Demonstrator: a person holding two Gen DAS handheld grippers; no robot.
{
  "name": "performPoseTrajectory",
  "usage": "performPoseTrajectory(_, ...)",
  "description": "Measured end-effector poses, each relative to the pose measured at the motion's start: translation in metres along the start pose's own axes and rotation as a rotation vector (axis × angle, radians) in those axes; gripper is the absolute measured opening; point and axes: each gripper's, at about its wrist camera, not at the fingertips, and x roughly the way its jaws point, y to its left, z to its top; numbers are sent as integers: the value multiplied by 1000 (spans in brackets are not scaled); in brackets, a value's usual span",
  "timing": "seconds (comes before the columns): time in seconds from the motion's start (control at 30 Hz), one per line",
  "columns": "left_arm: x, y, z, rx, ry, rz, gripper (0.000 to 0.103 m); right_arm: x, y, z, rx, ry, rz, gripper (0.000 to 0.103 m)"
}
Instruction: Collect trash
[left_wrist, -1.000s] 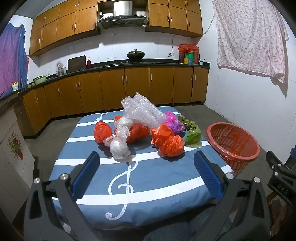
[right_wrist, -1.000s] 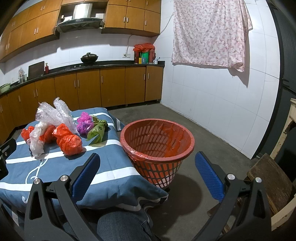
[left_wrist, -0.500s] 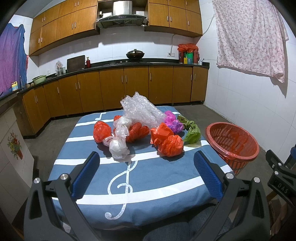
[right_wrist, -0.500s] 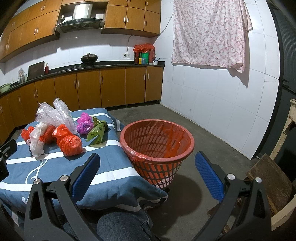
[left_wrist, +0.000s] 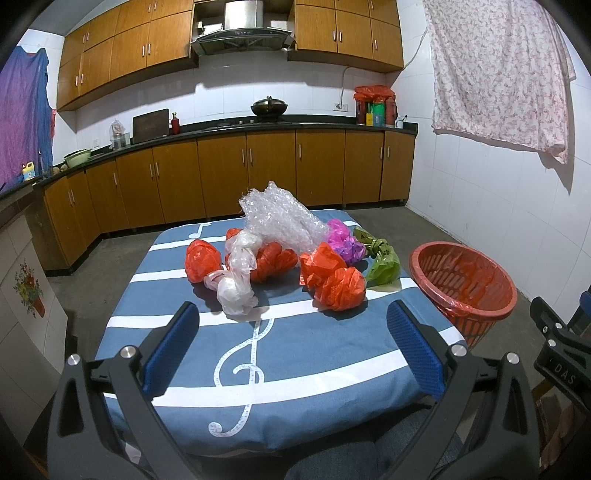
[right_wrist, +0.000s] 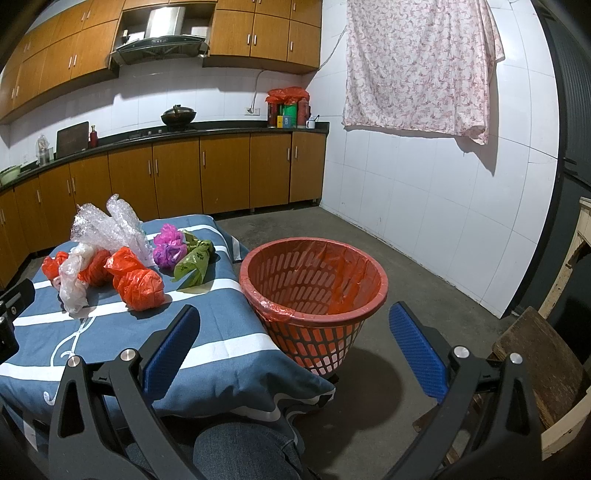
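Note:
A heap of crumpled plastic bags lies on a blue striped tablecloth (left_wrist: 295, 362): orange bags (left_wrist: 341, 286) (right_wrist: 138, 286), a white bag (left_wrist: 236, 284), clear bubble wrap (left_wrist: 280, 218), a purple bag (left_wrist: 343, 242) (right_wrist: 168, 247) and a green bag (left_wrist: 384, 264) (right_wrist: 194, 262). A red mesh basket (left_wrist: 463, 284) (right_wrist: 314, 291) lined with a red bag stands on the floor right of the table. My left gripper (left_wrist: 293, 332) hangs open over the table's near part, short of the heap. My right gripper (right_wrist: 293, 334) is open in front of the basket, holding nothing.
Wooden cabinets and a dark counter (left_wrist: 240, 127) run along the back wall. A patterned cloth (right_wrist: 417, 66) hangs on the white tiled wall at right. A wooden stool (right_wrist: 535, 354) stands at the right edge. A person's denim knee (right_wrist: 236, 450) sits below the grippers.
The left wrist view has drifted very slightly, so the heap sits a touch further left. Both grippers stay open and nothing on the table has moved.

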Motion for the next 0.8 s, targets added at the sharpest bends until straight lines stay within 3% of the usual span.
performPoseTrajectory(0.8, -2, -1, -5, -1, 4, 0, 99, 1, 0, 0, 0, 2, 0, 101)
